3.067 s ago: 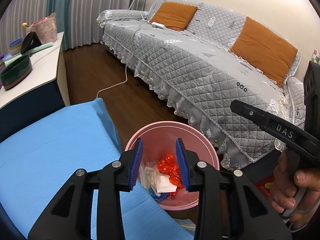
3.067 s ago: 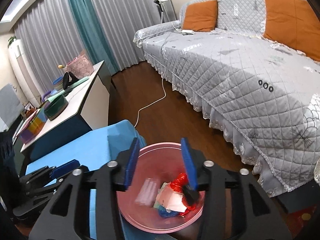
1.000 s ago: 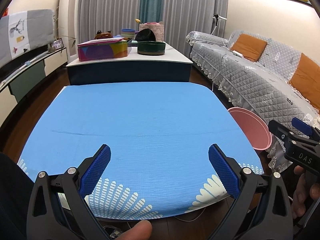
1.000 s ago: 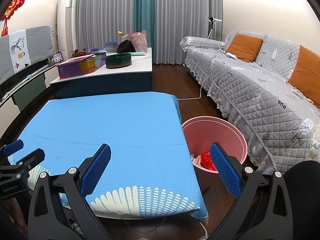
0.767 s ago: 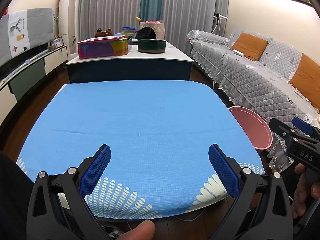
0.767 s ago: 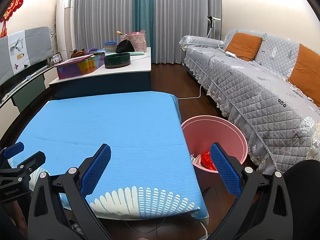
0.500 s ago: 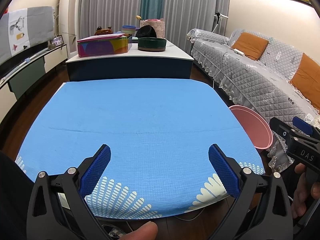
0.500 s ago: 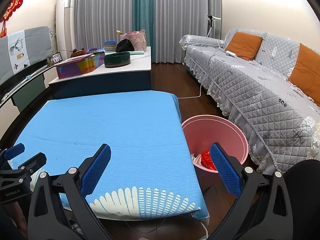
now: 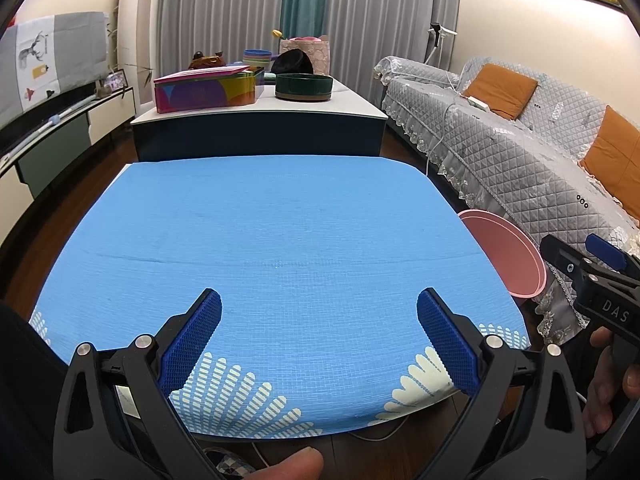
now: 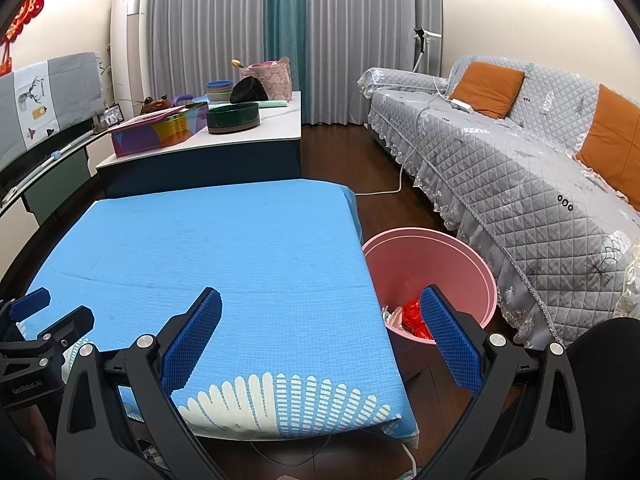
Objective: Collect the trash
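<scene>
On the floor just beside the right edge of the tabletop [image 10: 224, 248] stands the round pink plastic bin [image 10: 476, 264], smooth-walled and wider at the rim. Only the right wrist view looks down into it: crumpled red trash [image 10: 414, 314] lies at the bottom with pale scraps [image 10: 394, 316] beside it. The left wrist view shows only the bin's rim and inner wall [image 9: 508, 252], its contents hidden.

The tabletop is covered by a bright blue woven cloth [image 9: 272, 240] with a fine grid texture and white fan-shaped prints along the near edge; its surface is bare.

The left gripper [image 9: 319, 340] hangs above the near edge, jaws wide apart and holding nothing, with ribbed blue pads [image 9: 192, 344] on black arms. The right gripper [image 10: 319, 340] also has its jaws wide apart and empty, one finger over the cloth and the other over the bin. Each view catches the other gripper at its margin, and the left view shows a hand [image 9: 612, 376] on the handle.

Beyond stands a white-topped counter [image 10: 240, 136] carrying a colourful box [image 10: 156, 130] and a dark green round dish [image 10: 234, 118]. A grey quilted sofa [image 10: 520, 168] with orange cushions [image 10: 488, 88] runs along the right.
</scene>
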Tool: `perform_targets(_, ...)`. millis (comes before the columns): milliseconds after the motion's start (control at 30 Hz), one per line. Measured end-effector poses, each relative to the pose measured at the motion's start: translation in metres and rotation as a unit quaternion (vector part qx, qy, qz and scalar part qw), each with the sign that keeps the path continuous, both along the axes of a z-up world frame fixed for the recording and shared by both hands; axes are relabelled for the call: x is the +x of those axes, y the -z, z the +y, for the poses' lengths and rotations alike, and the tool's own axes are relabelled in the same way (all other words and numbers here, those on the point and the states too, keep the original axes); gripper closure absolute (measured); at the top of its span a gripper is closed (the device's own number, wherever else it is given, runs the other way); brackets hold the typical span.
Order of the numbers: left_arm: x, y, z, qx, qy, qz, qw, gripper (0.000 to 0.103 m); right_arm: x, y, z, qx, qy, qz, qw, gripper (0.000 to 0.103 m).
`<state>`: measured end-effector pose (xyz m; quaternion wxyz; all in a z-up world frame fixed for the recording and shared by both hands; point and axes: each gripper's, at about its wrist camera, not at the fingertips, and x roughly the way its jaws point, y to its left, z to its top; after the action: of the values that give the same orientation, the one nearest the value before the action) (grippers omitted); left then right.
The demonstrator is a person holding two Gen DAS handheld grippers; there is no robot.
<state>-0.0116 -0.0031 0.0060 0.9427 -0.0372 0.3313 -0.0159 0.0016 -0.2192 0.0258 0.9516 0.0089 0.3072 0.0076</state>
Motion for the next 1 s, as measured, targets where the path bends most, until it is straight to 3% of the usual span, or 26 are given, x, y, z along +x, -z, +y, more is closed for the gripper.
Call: perform_targets(1000,-0.0019,0.0012,-0.0011,-0.006,0.000,-0.002,1.0000,0.008,0.0003,-0.0003,-0.0001,0.000,0.000,0.000,1.000,0.005)
